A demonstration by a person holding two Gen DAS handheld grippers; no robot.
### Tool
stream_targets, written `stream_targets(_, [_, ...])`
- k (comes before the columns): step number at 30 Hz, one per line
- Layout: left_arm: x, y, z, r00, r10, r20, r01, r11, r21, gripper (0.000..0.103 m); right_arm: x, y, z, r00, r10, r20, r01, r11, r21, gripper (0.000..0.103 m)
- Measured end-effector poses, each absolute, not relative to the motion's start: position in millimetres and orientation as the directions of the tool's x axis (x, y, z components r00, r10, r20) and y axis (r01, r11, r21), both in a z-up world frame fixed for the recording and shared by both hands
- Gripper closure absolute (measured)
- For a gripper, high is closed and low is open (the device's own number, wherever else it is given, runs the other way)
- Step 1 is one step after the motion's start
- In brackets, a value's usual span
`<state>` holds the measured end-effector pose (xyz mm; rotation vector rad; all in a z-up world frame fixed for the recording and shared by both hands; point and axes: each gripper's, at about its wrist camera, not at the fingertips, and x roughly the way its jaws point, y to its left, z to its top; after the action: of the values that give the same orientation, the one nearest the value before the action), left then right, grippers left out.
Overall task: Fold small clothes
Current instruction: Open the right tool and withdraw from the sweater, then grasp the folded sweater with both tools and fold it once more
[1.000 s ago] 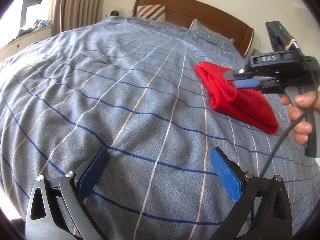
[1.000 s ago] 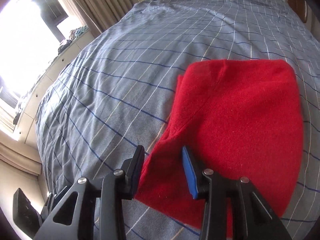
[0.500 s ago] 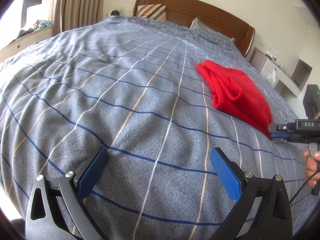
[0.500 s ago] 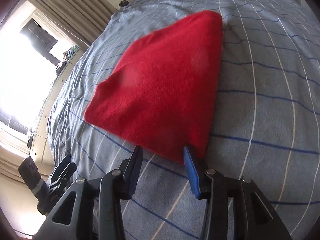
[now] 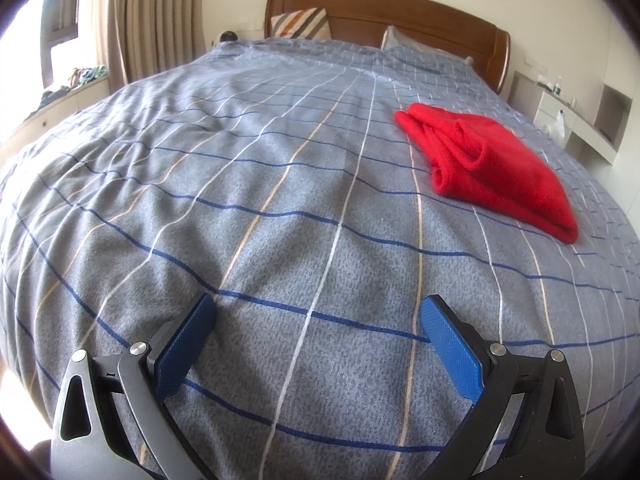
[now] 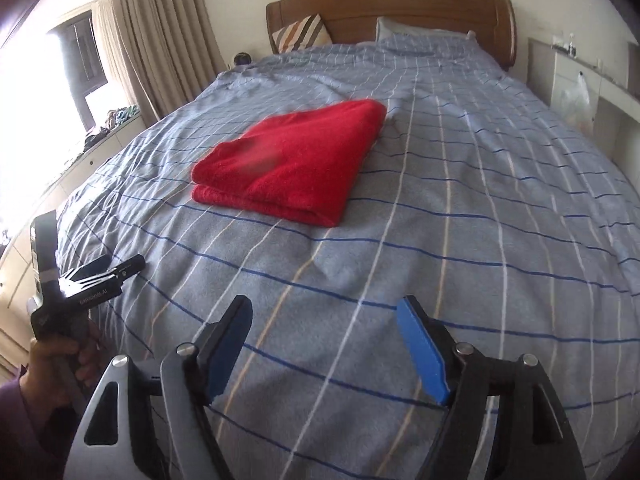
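A red folded garment lies on the grey checked bedspread, to the right in the left wrist view and left of centre in the right wrist view. My left gripper is open and empty, low over the bedspread, well short of the garment. It also shows at the left edge of the right wrist view, held in a hand. My right gripper is open and empty, pulled back from the garment over bare bedspread.
A wooden headboard with a striped cushion and a pillow stands at the far end. Curtains and a window ledge run along the left. White shelving stands on the right.
My right gripper let go of the red garment, opened wide and drew back and away from it. It left the left wrist view. The left gripper stayed still.
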<state>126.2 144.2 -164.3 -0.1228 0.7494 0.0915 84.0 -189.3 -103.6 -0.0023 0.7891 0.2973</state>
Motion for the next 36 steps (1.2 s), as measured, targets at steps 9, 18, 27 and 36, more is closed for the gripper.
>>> stream_targets(9, [125, 130, -168, 0.697, 0.139, -0.703, -0.178, 0.984, 0.018, 0.0, 41, -216, -137, 0.701, 0.168, -0.693, -0.154, 0.985, 0.083, 0.022])
stream_targets(18, [126, 127, -170, 0.674, 0.146, -0.724, -0.169, 0.985, 0.042, 0.0, 31, -211, -148, 0.699, 0.178, -0.692, -0.176, 0.982, 0.075, 0.01])
stream_targets(27, [175, 138, -97, 0.687, -0.165, -0.707, -0.052, 0.96, -0.275, 0.001, 51, -229, -130, 0.675, 0.299, -0.674, -0.167, 0.952, 0.256, 0.01])
stream_targets(36, [335, 90, -102, 0.517, -0.324, -0.792, 0.066, 0.938, -0.341, 0.001, 220, -232, -87, 0.622, 0.515, -0.59, -0.156, 0.82, 0.551, 0.01])
